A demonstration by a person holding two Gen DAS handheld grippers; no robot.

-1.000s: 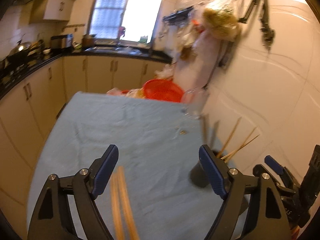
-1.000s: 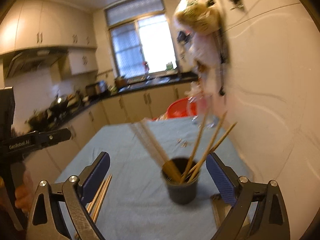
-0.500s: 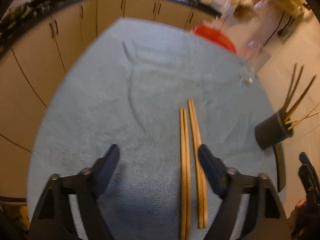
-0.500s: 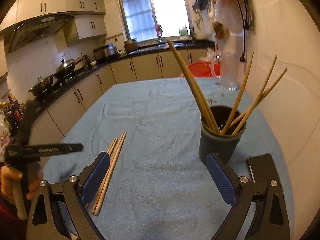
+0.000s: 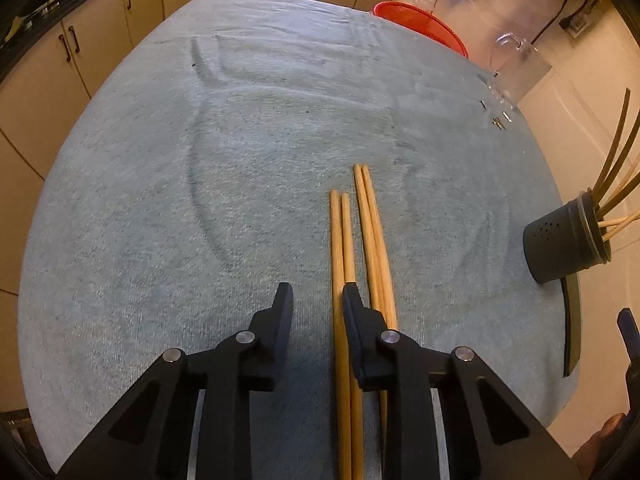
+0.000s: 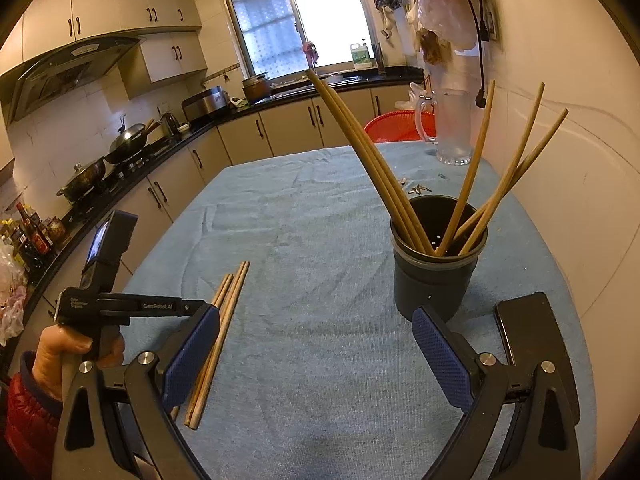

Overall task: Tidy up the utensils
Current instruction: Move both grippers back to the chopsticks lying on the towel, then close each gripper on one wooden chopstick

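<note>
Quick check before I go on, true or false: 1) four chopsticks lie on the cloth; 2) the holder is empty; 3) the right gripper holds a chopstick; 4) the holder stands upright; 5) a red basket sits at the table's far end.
1. True: four loose chopsticks lie on the blue cloth.
2. False: the dark holder already has several chopsticks in it.
3. False: the right gripper is open and empty.
4. True.
5. True: the red basket sits there, beside a clear pitcher.

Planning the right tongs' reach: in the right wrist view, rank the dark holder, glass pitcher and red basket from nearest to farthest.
1. Dark holder, just ahead of the right tongs.
2. Glass pitcher, far right table edge.
3. Red basket, beyond the far edge, partly behind the pitcher.
</note>
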